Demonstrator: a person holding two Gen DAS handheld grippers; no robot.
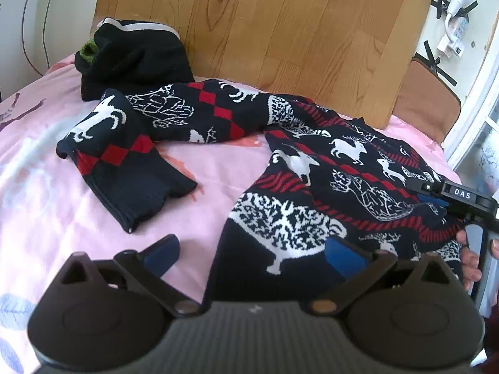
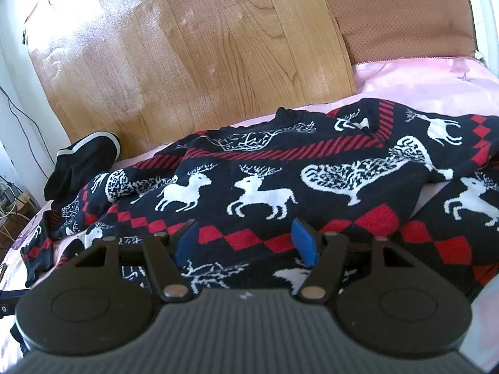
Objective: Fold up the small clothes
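Note:
A navy knitted sweater [image 1: 327, 187] with white deer and red diamonds lies spread on the pink bedsheet [image 1: 62, 202]. One sleeve stretches left, and its cuff [image 1: 131, 184] is bent back toward me. My left gripper [image 1: 252, 255] is wide open and low over the sweater's near left edge. Its right pad is above the knit and its left pad above bare sheet. In the right wrist view my right gripper [image 2: 246, 241] hovers over the sweater [image 2: 265, 187] at the red diamond band, open, with the fabric lying flat beneath the pads. It also shows at the sweater's right side as the right gripper [image 1: 436, 199], held by a hand [image 1: 471, 261].
A black garment pile [image 1: 134, 53] with a green patch sits at the back left against the wooden board [image 1: 280, 31]. A brown cushion [image 2: 405, 21] stands at the back right. A power strip [image 1: 452, 31] hangs on the right wall. Cables [image 2: 9, 205] lie beyond the bed's left edge.

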